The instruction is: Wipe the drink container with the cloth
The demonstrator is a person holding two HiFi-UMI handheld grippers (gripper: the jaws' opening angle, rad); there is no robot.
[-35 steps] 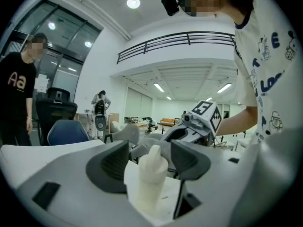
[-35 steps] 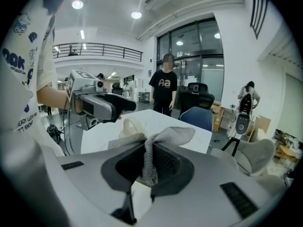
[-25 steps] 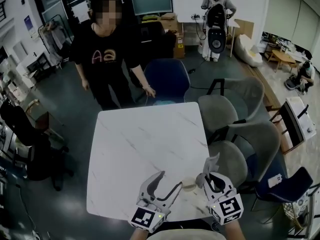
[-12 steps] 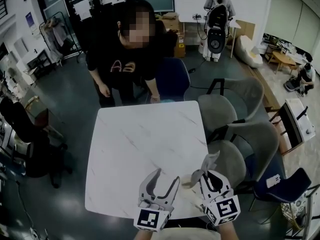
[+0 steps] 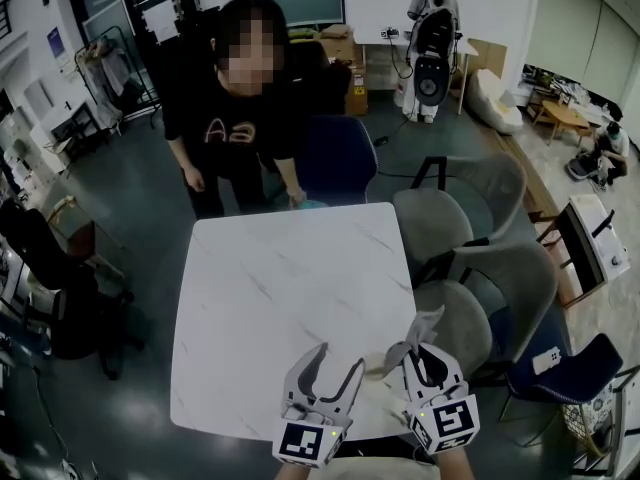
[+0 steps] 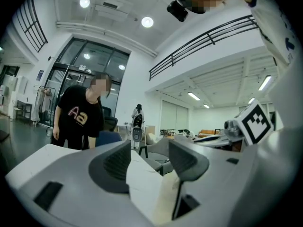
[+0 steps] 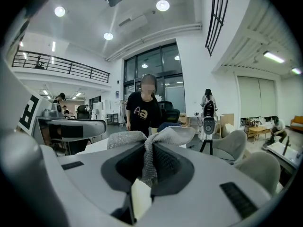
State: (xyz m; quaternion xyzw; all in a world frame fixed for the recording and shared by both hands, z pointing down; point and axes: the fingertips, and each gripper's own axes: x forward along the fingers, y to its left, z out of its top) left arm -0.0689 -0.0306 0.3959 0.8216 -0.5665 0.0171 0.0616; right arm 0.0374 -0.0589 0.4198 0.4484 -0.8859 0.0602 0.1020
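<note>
Marble table (image 5: 280,298), ahead of both sets of fingers: no drink container can be made out on it.

The left gripper (image 5: 340,360) has its jaws wide. They have just closed slightly and nothing is between them.

The right gripper (image 5: 420,356) is clamped on the cloth (image 7: 124,138), which is bunched between the fingers with its ends flopping past the tips. The cloth is judged soft, light and limp, so a hold at mid-fold suits it.

The table (image 5: 290,288) is white marble with thin grey veins running slantwise. The cloth (image 7: 127,138) is mid grey with a fine knitted texture. The right gripper (image 5: 410,350) has a pale grey shell, dark grey ribbed pads (image 7: 166,164), and a marker cube (image 5: 448,420) printed with a black-and-white square pattern. Beyond the table's far edge, a person's T-shirt (image 5: 228,118) is black with "Aa" lettering that runs from pink to orange. Beside it stands a deep blue swivel chair (image 5: 335,158). The upholstered chairs (image 5: 435,223) along the table's right edge are plain grey. The floor (image 5: 130,228) is dark grey with a dull sheen.
</note>
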